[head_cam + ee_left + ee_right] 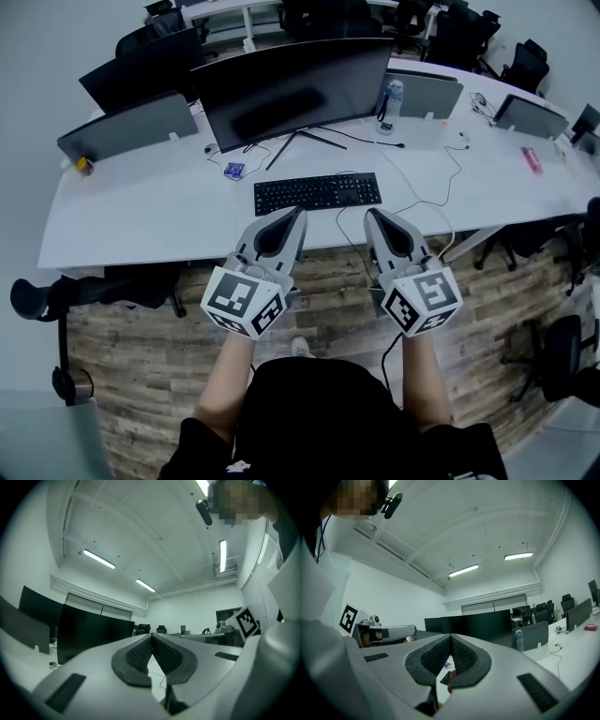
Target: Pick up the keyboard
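Left hand-held gripper (pixel 298 214) and right hand-held gripper (pixel 368 214), jaws closed on nothing, black-and-white marker cubes (pixel 246 302) at their backs, black keyboard (pixel 317 192) just beyond their tips on white table (pixel 141 220)

Open-plan office
Long white desk (pixel 131 220) with monitors (pixel 291 89), grey dividers (pixel 131 127), black chairs (pixel 459 33) behind (tube lights (pixel 99 558) overhead).

We see a big dark monitor (pixel 295 89) in the upper centre on a white desk (pixel 141 216), a water bottle (pixel 393 98) at its right, and a wooden floor (pixel 141 347) at lower left.
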Action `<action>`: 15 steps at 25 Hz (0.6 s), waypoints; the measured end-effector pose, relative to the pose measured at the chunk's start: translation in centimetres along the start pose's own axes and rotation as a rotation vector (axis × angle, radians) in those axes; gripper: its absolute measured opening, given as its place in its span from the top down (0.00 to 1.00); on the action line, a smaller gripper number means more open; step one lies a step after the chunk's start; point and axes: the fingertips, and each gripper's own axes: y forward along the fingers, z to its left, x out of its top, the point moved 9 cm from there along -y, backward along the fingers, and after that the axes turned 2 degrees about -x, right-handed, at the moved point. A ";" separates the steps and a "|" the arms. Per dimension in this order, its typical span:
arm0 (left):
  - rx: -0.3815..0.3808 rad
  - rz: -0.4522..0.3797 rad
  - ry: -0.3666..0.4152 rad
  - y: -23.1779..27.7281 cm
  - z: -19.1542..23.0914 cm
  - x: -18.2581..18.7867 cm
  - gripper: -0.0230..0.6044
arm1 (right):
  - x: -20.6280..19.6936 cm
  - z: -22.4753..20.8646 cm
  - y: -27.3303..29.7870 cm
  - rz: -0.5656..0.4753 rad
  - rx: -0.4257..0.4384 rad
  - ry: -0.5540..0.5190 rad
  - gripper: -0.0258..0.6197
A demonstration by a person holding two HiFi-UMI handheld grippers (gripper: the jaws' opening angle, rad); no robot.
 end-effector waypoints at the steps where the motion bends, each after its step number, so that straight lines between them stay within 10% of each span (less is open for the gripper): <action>1: -0.004 0.003 -0.002 0.1 0.5 0.0 0.95 | -0.1 0.1 0.5 0.002 -0.004 -0.002 0.95; 15: -0.038 0.023 -0.029 1.4 5.2 -1.1 0.95 | -0.6 1.0 4.5 0.017 -0.043 -0.012 0.95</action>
